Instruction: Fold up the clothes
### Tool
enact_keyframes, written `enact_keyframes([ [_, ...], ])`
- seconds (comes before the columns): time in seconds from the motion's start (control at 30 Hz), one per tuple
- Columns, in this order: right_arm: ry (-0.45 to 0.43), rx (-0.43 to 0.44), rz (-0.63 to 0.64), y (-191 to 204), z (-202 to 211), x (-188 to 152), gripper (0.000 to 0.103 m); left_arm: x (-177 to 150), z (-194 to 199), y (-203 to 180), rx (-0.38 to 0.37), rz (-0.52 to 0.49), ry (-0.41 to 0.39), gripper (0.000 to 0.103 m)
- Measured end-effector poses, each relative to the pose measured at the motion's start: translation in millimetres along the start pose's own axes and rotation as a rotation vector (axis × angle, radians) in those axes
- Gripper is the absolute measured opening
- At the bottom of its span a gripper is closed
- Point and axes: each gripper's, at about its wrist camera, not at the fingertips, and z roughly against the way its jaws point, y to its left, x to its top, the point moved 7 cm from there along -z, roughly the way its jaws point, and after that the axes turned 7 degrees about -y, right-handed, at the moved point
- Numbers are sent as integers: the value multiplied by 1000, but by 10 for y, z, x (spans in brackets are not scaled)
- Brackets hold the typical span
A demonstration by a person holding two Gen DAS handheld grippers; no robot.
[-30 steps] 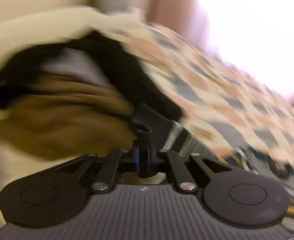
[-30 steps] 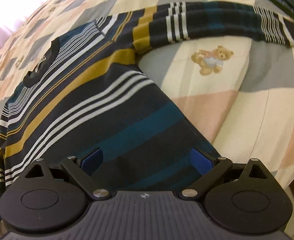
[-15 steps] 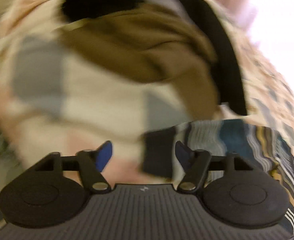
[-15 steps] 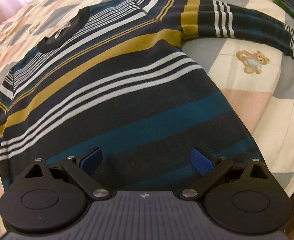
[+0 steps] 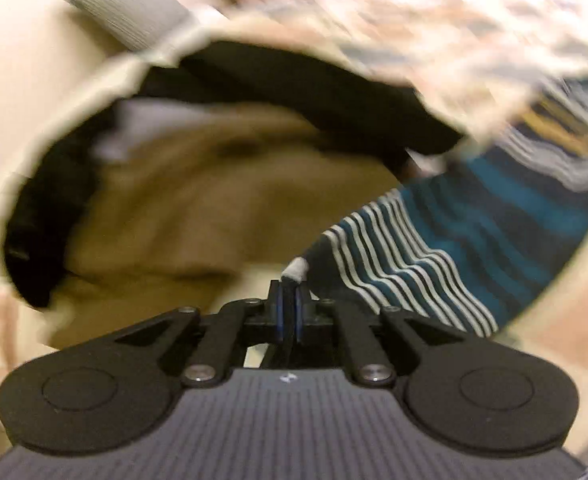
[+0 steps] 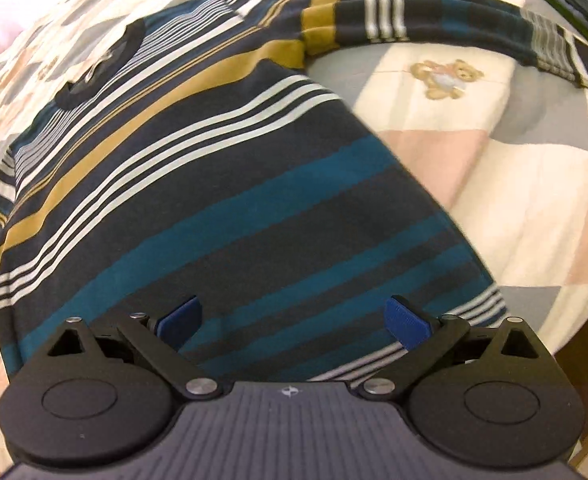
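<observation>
Now that your left gripper (image 5: 287,300) has snapped shut on the striped sweater's (image 6: 229,184) cuff (image 5: 297,270), fold the sleeve; your right gripper (image 6: 294,320) hovers wide, empty.

A navy knit sweater (image 6: 221,184) with teal, white and mustard stripes lies flat on the patchwork quilt (image 6: 534,200), one sleeve (image 6: 434,16) outstretched.

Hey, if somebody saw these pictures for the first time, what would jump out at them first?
The striped sweater spread flat on the patchwork quilt, one sleeve stretched toward the teddy bear patch, fills the right wrist view. The right tongs hover open over its hem. In the blurred left view, the left tongs are shut on its cuff, beside a brown and black clothes heap.
</observation>
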Motion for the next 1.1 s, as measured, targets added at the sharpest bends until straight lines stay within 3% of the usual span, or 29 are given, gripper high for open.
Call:
enact_keyframes([
  [0.07,-12,-2,-10,-77,50,19,100,58,-1,135,42,7,-14,6],
  [0.23,-16,-3,-39,-260,71,3,101,-390,-438,28,157,-126,199,9],
  [0.3,-12,-1,-35,-315,72,-15,100,-345,-260,37,165,-64,190,10],
  [0.33,-22,-1,-27,-346,95,-5,100,-305,-88,51,149,14,187,11],
  [0.4,-81,10,13,-405,199,39,100,-254,297,-47,77,172,204,11],
  [0.5,-178,34,175,-421,347,65,87,-154,881,-679,-205,301,209,13],
  [0.6,-214,76,406,-346,352,-49,64,-129,1525,-1711,-490,248,171,23],
  [0.63,-210,92,472,-336,319,-115,53,-150,1720,-2066,-576,229,162,33],
  [0.73,-160,134,555,-467,192,-319,50,-386,1970,-2843,-647,173,205,36],
  [0.9,-77,202,663,-823,86,-668,51,-1092,2207,-3226,-493,168,368,35],
  [1.03,44,246,704,-1184,183,-859,50,-1253,2612,-3098,-361,253,510,32],
  [1.1,79,236,696,-1299,313,-840,51,-1189,2936,-3076,-344,273,515,35],
])
